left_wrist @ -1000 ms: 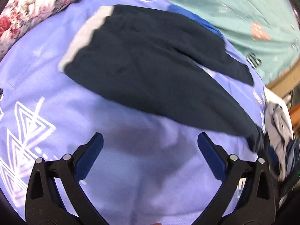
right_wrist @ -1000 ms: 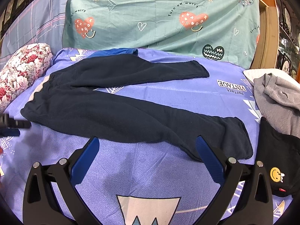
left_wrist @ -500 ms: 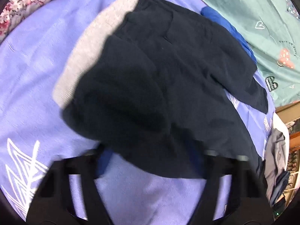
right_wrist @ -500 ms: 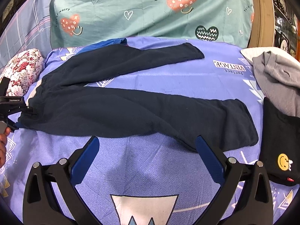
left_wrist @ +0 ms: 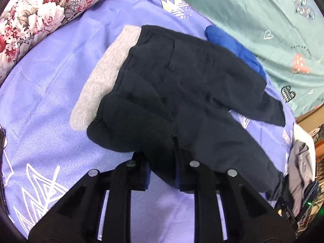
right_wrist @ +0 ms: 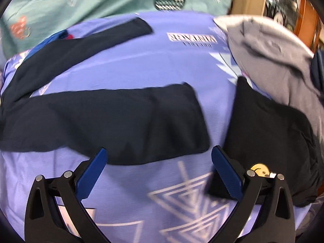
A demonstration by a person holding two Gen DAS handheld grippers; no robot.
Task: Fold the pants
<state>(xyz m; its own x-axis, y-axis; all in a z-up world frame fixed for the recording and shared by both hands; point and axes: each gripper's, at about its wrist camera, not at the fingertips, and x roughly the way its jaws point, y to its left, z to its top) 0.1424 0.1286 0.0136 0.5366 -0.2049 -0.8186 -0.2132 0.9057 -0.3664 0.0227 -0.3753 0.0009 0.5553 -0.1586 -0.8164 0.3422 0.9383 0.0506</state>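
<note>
Dark navy pants [left_wrist: 182, 93] lie spread on a purple bed sheet [left_wrist: 40, 93], their grey inner waistband [left_wrist: 101, 81] showing at the left. My left gripper [left_wrist: 160, 158] is closing its jaws at the near waist edge, with a bunched fold of the fabric pinched between the pads and lifted a little. In the right wrist view the near leg [right_wrist: 121, 121] runs across the sheet and the far leg [right_wrist: 91, 44] angles away behind it. My right gripper [right_wrist: 160, 150] hovers open over the near leg's cuff end, its blue pads on either side and touching nothing.
A floral pillow [left_wrist: 40, 14] lies at the far left, and a teal patterned cover [left_wrist: 263, 20] along the back. A blue cloth [left_wrist: 232, 44] peeks from under the pants. A black garment with a smiley patch [right_wrist: 269, 133] and a grey garment [right_wrist: 269, 46] lie right of the cuff.
My left gripper went from wide open to closed on the waist edge, bunching it. My right gripper swung right along the near leg to its cuff end and stayed open.
</note>
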